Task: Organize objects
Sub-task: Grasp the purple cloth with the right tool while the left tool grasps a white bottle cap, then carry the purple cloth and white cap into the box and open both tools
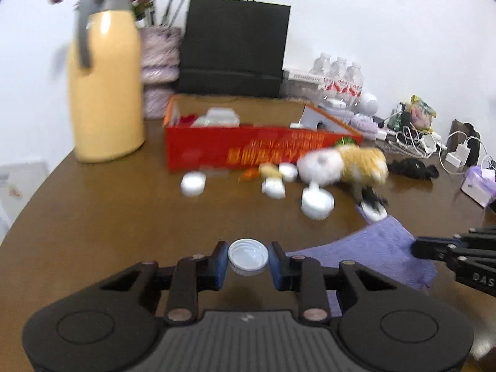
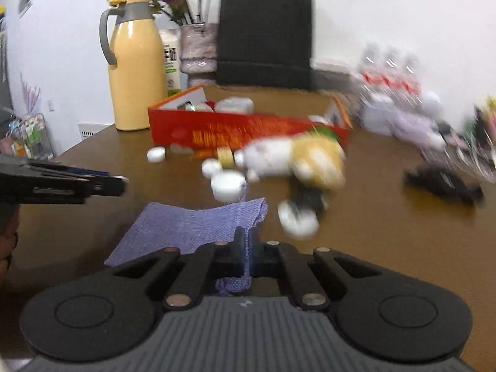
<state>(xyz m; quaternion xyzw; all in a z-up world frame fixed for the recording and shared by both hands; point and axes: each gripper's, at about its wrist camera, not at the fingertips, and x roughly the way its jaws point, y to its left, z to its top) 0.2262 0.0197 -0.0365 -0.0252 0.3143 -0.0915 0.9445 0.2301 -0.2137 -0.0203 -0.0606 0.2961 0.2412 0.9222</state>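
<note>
My left gripper [image 1: 248, 259] is shut on a white bottle cap [image 1: 248, 256], which sits open side up between its blue pads above the brown table [image 1: 93, 232]. A purple knitted cloth [image 2: 192, 229] lies flat on the table, and my right gripper [image 2: 246, 248] is shut on its near edge. The same cloth [image 1: 372, 251] shows at the right of the left wrist view, with the right gripper's tip [image 1: 417, 246] on it. Several more white caps [image 1: 192, 183] and a white and yellow plush toy [image 1: 344, 164] lie before a red open box [image 1: 248, 148].
A yellow thermos jug [image 1: 105, 86], a vase of flowers [image 1: 159, 62] and a black paper bag [image 1: 235, 43] stand behind the box. Water bottles [image 1: 339, 80], chargers and cables [image 1: 418, 142] and a black object [image 1: 414, 167] crowd the right. A tissue pack [image 1: 479, 183] lies at the far right.
</note>
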